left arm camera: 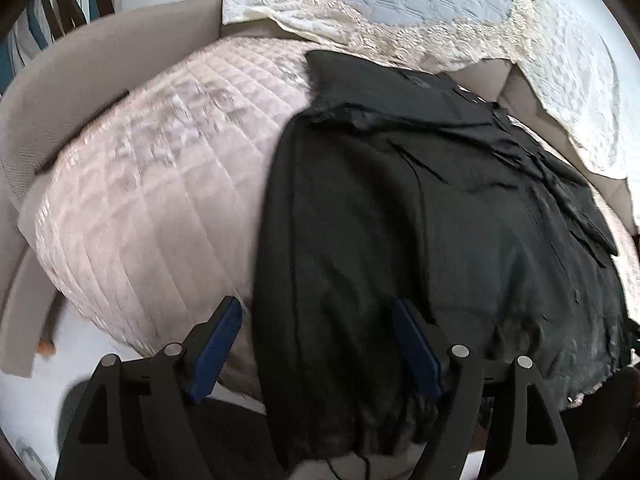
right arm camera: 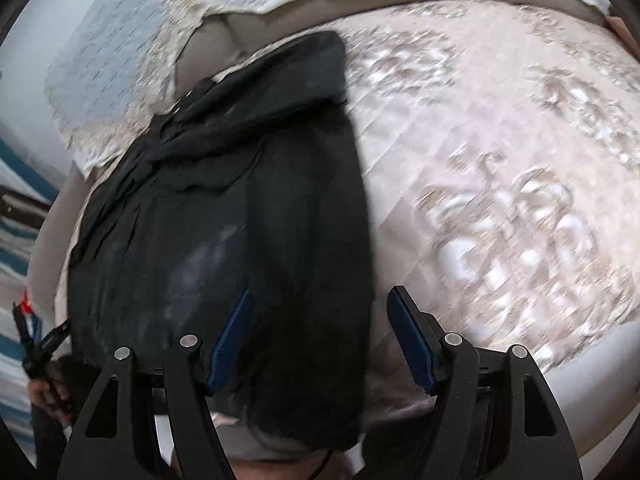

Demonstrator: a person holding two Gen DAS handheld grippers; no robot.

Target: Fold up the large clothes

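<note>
Nearest, both tools hover over the near end of the black garment (left arm camera: 420,208), pads spread apart and gripping nothing. The left tool (left arm camera: 318,346) straddles the garment's left long edge: one pad over the pink quilted bedspread (left arm camera: 152,168), the other over cloth. The right tool (right arm camera: 318,340) straddles the right long edge likewise, its outer pad over the bedspread. Garment lies lengthwise on the bed, already narrowed into a long band, near hem draped over the mattress edge toward the person. Cloth looks thin, soft and limp, probably light; it will sag and slide on the satiny quilt rather than hold shape. Slight sheen suggests it may slip from a shallow pinch. Best hold, by my reading: the two near corners of the hem, one per tool, taking every layer at once, so the end can be carried toward the far end. Farther off, bunched folds at the collar end (left arm camera: 360,80); beyond it a lace-edged cream coverlet (left arm camera: 400,12).
</note>
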